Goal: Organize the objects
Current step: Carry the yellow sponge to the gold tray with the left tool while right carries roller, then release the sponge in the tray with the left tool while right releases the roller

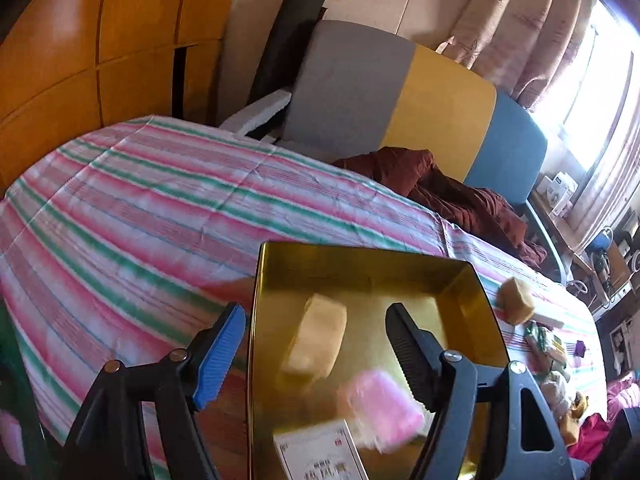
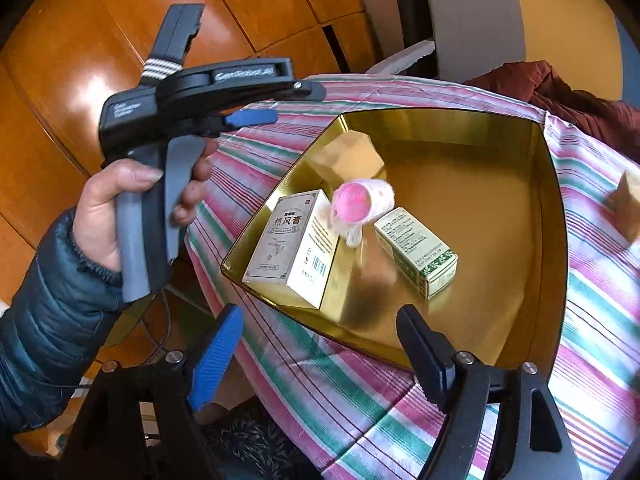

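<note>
1. The table (image 2: 592,304), under a cloth striped pink, green and white, fills the middle of both views; a dark red garment (image 1: 452,192) lies at its far edge in the left wrist view, in front of a grey, yellow and blue panel (image 1: 404,100).
2. A shallow gold tray (image 2: 500,200) sits on the cloth, centre frame in the right wrist view and lower centre in the left wrist view.
3. The left claw (image 1: 316,338) hovers over the tray with its jaws wide apart and nothing between the pads (the blue pad is at left, outside the tray's edge, the black one at right).
4. The right claw (image 2: 320,346) stands open at the bottom of its own frame, near the tray's near rim, holding nothing.
5. A person's hand (image 2: 132,208), in a dark blue puffer sleeve, grips the left tool's handle at the left of the right wrist view.
6. A white carton (image 2: 294,244) with dark characters lies in the tray's near left corner.
7. A green and white carton (image 2: 416,252) lies right of it, apart.
8. A pink roll (image 2: 358,200) (blurred) shows between the two cartons.
9. A tan block (image 2: 348,152) lies toward the tray's far left wall.
10. Another tan block (image 1: 516,300) sits on the cloth just outside the tray's right side.
</note>
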The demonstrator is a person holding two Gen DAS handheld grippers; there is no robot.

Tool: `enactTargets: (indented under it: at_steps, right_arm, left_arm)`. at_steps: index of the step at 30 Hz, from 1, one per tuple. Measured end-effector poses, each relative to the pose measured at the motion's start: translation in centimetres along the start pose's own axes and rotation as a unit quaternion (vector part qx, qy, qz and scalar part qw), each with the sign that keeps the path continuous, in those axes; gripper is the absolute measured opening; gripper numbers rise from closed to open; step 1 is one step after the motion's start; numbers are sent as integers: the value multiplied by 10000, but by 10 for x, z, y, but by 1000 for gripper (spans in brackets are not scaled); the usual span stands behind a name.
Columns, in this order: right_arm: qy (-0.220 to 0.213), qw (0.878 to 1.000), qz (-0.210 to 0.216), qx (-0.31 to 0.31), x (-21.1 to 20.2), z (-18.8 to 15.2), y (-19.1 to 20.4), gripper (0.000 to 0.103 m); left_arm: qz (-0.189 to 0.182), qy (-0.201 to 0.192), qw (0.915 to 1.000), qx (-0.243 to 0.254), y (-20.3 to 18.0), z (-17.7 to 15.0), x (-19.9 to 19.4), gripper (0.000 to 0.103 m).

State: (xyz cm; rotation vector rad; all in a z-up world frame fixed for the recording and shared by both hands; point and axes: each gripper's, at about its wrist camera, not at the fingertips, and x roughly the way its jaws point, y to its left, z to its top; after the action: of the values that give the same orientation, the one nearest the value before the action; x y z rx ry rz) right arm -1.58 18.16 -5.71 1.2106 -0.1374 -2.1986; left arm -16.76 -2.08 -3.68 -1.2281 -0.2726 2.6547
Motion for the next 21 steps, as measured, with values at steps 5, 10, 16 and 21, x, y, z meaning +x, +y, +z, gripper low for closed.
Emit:
enactTargets:
  at_steps: [5, 10, 16, 21]
  right_arm:
    - [-50, 9999, -124, 5, -4, -2, -1, 82]
    - [-60, 9997, -216, 30, -10, -10, -2, 82]
    - [-222, 9988, -438, 5, -16, -2, -8, 83]
    - [-214, 9950, -961, -143, -4, 32, -16, 82]
  left_arm:
    - [64, -122, 9999, -38, -3, -20, -21, 74]
    - [101, -131, 9999, 26, -10, -42, -35, 74]
    - [-39, -78, 10000, 48, -13, -66, -51, 74]
    - [19, -60, 10000, 1, -6, -75, -59, 74]
